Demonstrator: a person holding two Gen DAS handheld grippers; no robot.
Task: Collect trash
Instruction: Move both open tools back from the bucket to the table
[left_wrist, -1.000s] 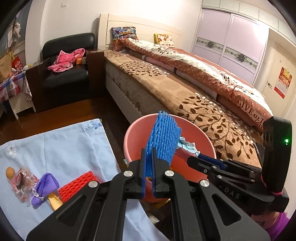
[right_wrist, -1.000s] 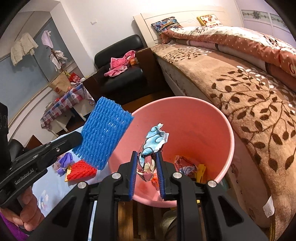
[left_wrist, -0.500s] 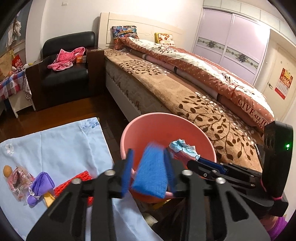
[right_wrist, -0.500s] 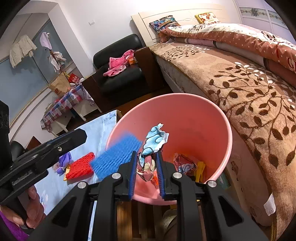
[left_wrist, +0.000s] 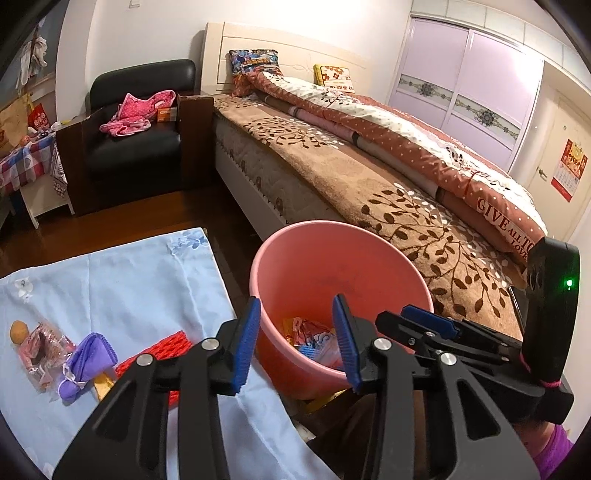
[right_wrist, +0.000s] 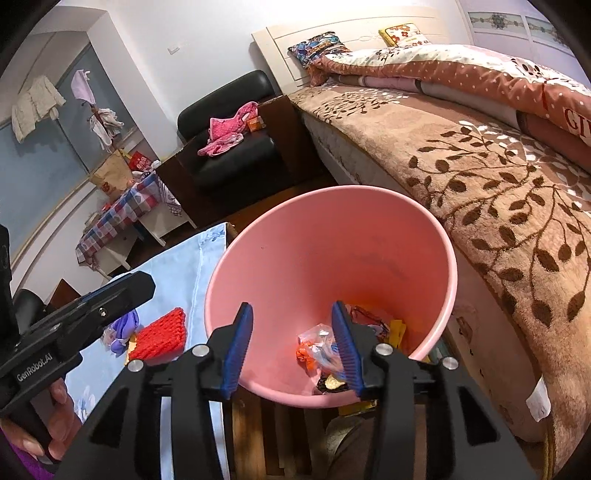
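Note:
A pink bucket (left_wrist: 332, 258) (right_wrist: 332, 236) stands between the table and the bed, with several wrappers and a blue net piece lying at its bottom (right_wrist: 325, 347). My left gripper (left_wrist: 297, 339) is open and empty over the bucket's near rim. My right gripper (right_wrist: 291, 347) is open and empty over the bucket too. On the light blue tablecloth (left_wrist: 129, 280) lie a red foam net (left_wrist: 162, 347) (right_wrist: 160, 336), a purple wrapper (left_wrist: 85, 360), a yellow scrap (left_wrist: 103, 384) and a clear snack bag (left_wrist: 38, 343).
A bed with a brown leaf blanket (left_wrist: 369, 192) runs along the right. A black armchair (left_wrist: 136, 147) with pink clothes stands at the back. A checked side table (left_wrist: 26, 166) is at far left. Wooden floor lies between.
Both grippers opened. The blue foam net dropped from the left gripper and the blue-white wrapper from the right gripper into the bucket.

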